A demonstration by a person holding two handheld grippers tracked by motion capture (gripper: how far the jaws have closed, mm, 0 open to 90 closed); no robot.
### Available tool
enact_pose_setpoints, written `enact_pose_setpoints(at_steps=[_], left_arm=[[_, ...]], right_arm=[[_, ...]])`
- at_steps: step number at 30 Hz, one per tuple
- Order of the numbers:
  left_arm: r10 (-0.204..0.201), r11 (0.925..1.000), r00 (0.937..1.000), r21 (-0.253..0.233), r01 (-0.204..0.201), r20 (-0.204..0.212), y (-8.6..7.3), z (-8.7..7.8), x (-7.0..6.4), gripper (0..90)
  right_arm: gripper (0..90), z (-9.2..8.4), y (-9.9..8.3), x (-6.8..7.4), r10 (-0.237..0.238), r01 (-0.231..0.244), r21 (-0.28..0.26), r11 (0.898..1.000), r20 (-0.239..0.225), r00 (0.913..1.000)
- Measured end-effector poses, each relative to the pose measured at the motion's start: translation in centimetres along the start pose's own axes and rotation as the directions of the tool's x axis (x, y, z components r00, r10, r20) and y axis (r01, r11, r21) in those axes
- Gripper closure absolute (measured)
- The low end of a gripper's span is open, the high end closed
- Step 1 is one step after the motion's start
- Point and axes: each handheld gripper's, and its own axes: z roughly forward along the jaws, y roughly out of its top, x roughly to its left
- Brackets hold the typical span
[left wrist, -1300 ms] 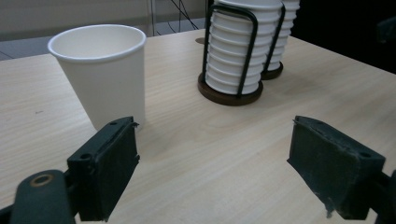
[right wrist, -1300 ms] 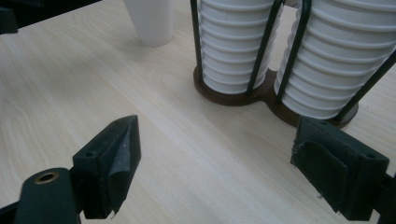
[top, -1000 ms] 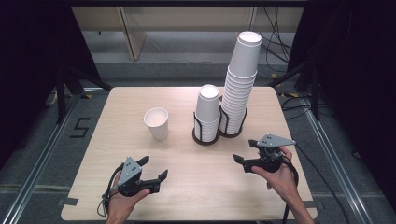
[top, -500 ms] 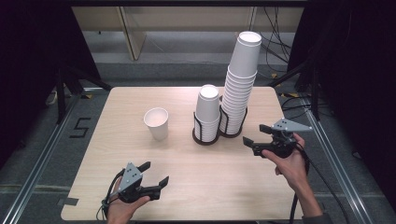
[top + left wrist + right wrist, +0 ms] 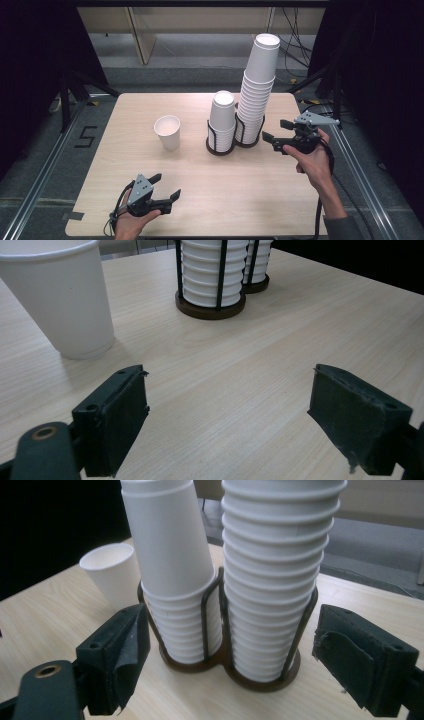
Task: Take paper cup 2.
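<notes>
1. On the wooden table [image 5: 250,190] we see a tall stack of paper cups [image 5: 258,85] beside a shorter stack [image 5: 222,117], each in a wire holder.
2. Left of them we see a single paper cup [image 5: 168,132], upright.
3. We hold the right tongs [image 5: 274,140] released, raised near the tall stack.
4. Our left tongs [image 5: 167,186] sit released, empty, at the near edge.

Ahead of my right gripper [image 5: 227,665] stand two cup stacks [image 5: 280,580] in a holder [image 5: 265,680]; a lone cup [image 5: 112,575] sits beyond-left.

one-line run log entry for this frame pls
left hand-held gripper: open, empty, low over table | right hand-held gripper: open, empty, facing tall cup stack | single cup: upright, apart
</notes>
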Motion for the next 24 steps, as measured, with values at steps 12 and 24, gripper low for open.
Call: enact_pose_setpoints(at_steps=[12, 24], left_arm=[[0.000, 1.0000, 0.9998, 0.001, 0.000, 0.021, -0.3, 0.5, 0.5, 14.8], [0.007, 0.9999, 0.9997, 0.012, -0.007, 0.022, -0.3, 0.5, 0.4, 14.8]], right_arm=[[15.5, 0.2, 5.2, -1.7, 0.012, -0.011, -0.070, 0.998, 0.009, 0.9999], [15.5, 1.3, 11.0, -2.3, -0.017, 0.024, -0.105, 0.994, 0.066, 0.9977]])
